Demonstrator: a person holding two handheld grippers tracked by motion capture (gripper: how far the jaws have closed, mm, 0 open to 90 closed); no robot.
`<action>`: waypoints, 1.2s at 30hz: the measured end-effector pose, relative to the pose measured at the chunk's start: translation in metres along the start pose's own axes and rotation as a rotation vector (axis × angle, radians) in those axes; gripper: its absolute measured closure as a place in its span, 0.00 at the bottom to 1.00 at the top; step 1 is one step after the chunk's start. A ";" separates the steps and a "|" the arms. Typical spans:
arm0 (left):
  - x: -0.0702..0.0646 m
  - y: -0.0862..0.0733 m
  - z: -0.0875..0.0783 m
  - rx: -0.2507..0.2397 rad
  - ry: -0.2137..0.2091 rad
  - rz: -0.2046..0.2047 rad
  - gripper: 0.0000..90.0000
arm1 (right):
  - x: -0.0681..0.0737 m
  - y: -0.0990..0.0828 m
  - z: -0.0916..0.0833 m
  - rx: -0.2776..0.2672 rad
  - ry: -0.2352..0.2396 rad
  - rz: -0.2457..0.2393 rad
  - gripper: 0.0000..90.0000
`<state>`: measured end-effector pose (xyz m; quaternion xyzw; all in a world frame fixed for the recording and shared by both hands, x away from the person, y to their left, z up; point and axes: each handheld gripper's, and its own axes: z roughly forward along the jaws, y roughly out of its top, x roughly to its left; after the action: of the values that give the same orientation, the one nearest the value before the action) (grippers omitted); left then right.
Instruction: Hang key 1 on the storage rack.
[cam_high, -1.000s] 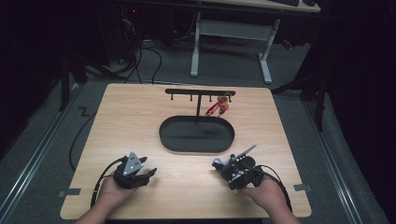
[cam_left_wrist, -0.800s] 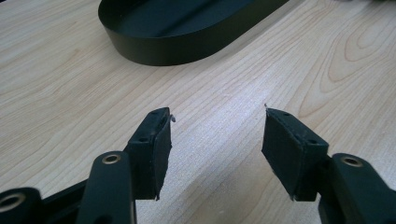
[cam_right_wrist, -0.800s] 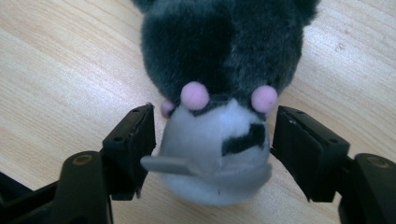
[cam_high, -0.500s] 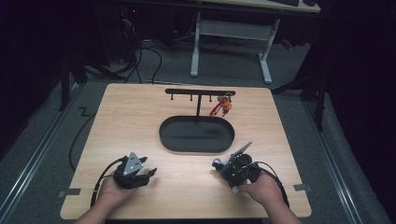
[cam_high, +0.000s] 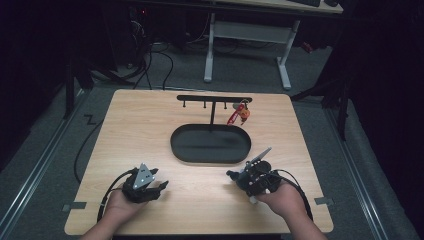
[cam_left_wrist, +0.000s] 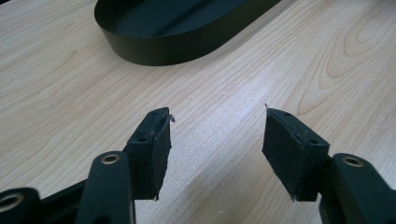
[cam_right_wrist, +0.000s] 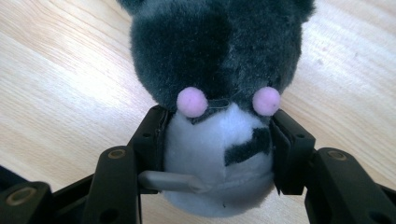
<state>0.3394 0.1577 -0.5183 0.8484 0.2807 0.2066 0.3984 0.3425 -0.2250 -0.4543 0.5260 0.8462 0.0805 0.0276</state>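
Your right gripper (cam_right_wrist: 217, 144), jaws just closing, is pinching the plush toy (cam_right_wrist: 217, 93); keep squeezing evenly while lifting; left gripper (cam_left_wrist: 217, 149) is idling spread.

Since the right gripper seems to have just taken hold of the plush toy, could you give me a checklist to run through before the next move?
1. Right gripper jaws, just closing, press the plush toy on both sides: ok.
2. Grip centred on the toy's white belly: ok.
3. Left gripper open, nothing between its jaws: ok.
4. Black tray unobstructed: ok.
5. Free hooks on the rack: ok.
6. Toy's hanging loop: cannot tell.
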 end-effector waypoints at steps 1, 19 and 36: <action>0.000 0.000 0.000 0.001 0.000 0.003 0.47 | 0.000 0.000 0.000 0.000 0.000 0.000 0.53; 0.001 -0.001 -0.003 -0.015 -0.002 0.013 0.41 | 0.003 0.025 -0.034 -0.023 -0.018 0.001 0.53; 0.001 -0.003 -0.007 -0.025 0.015 -0.019 0.26 | 0.004 0.047 -0.058 -0.068 -0.021 -0.001 0.53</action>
<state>0.3355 0.1638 -0.5167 0.8391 0.2892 0.2125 0.4088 0.3751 -0.2073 -0.3890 0.5250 0.8430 0.1038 0.0544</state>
